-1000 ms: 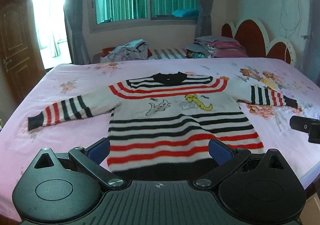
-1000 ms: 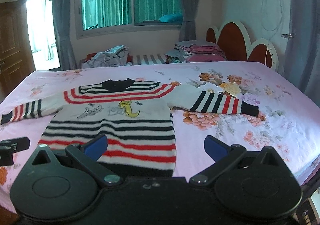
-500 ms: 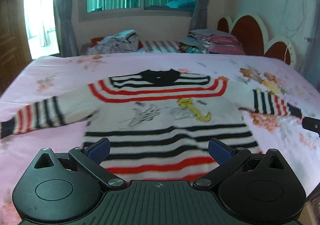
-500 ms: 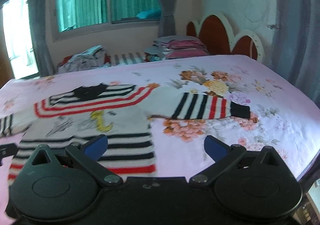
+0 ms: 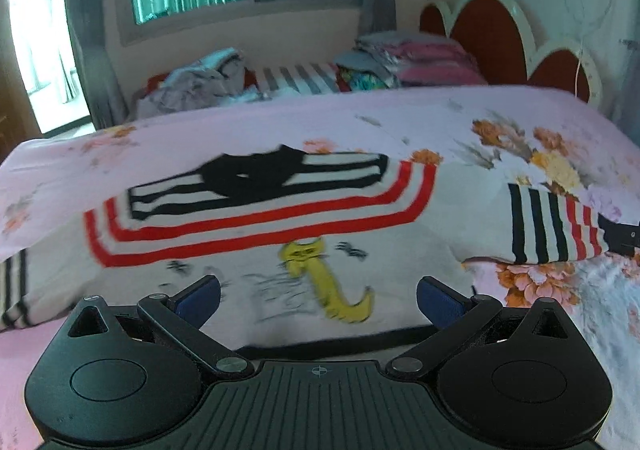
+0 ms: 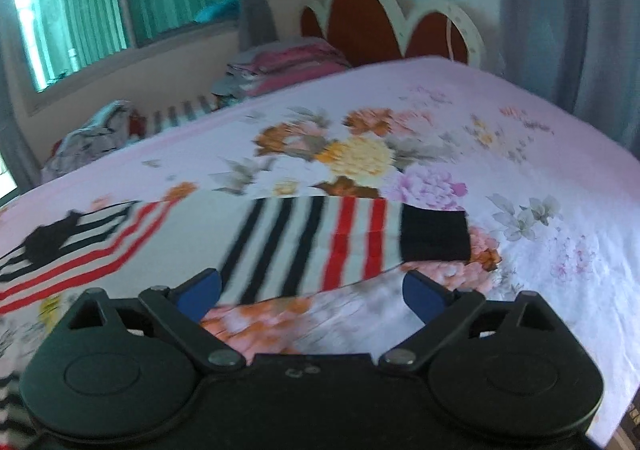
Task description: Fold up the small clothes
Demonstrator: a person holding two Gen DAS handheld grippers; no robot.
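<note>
- Left wrist view: left gripper fingers spread wide, nothing between the blue pads. The sweater lies flat on the bed, chest panel directly ahead of and below the fingers; contact cannot be judged from this angle.
- Sweater, same view: knit, cream body, black collar at the far end, black stripes under the collar, then red stripes in a yoke shape. A yellow cat motif sits between the two fingers, with a sketchy grey figure just left of it.
- The sweater's right sleeve extends off to the right, well clear of the left fingers; frame is motion-blurred.
- Right wrist view: right gripper fingers wide apart and closing slightly, gripping nothing. The striped sleeve lies just beyond the fingertips, spanning the gap between them; its black ribbed cuff lies just above the right-hand finger.
- Sleeve pattern: black bands, then red bands, then the solid black cuff; edges smeared by blur.
- Bed cover: smooth pink sheet with large printed flowers in orange, yellow and lilac.
- Background: scalloped headboard with red panels and white trim; folded clothes stack and a loose clothes heap at the far edge of the bed.
</note>
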